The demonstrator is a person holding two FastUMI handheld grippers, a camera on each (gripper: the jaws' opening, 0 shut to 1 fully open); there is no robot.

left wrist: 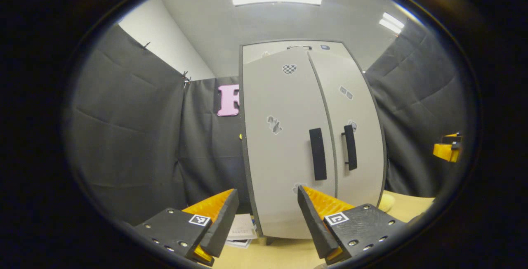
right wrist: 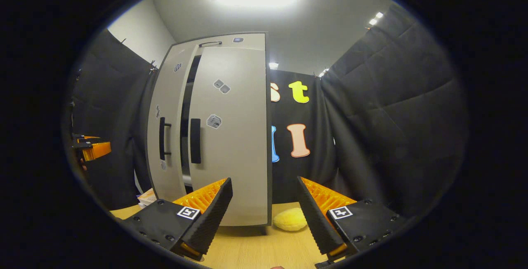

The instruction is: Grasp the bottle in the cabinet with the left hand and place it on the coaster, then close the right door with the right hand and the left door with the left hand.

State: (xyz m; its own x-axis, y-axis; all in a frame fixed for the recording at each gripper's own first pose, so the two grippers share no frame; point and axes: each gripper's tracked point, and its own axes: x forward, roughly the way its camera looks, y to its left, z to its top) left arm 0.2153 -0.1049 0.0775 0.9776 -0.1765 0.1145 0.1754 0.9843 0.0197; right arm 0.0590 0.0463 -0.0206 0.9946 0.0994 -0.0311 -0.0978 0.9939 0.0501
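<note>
Left gripper view: the pale grey cabinet [left wrist: 288, 137] stands on the table [left wrist: 284, 254], both doors shut or nearly so, black handles [left wrist: 317, 154] side by side at centre. The left tongs [left wrist: 268, 219] gape wide, holding nothing. Right gripper view: a dark gap [right wrist: 185, 137] parts the doors at 10 o'clock; the interior is hidden. The right tongs [right wrist: 264, 215] stand wide open, empty, a yellow coaster [right wrist: 290, 219] between them.

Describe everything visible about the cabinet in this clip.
The cabinet is tall, pale grey with a darker frame, and stands upright on the wooden table. It has two doors, each with a dark vertical handle and small stickers. In the right gripper view a dark gap shows between the doors. Nothing touches it.
</note>
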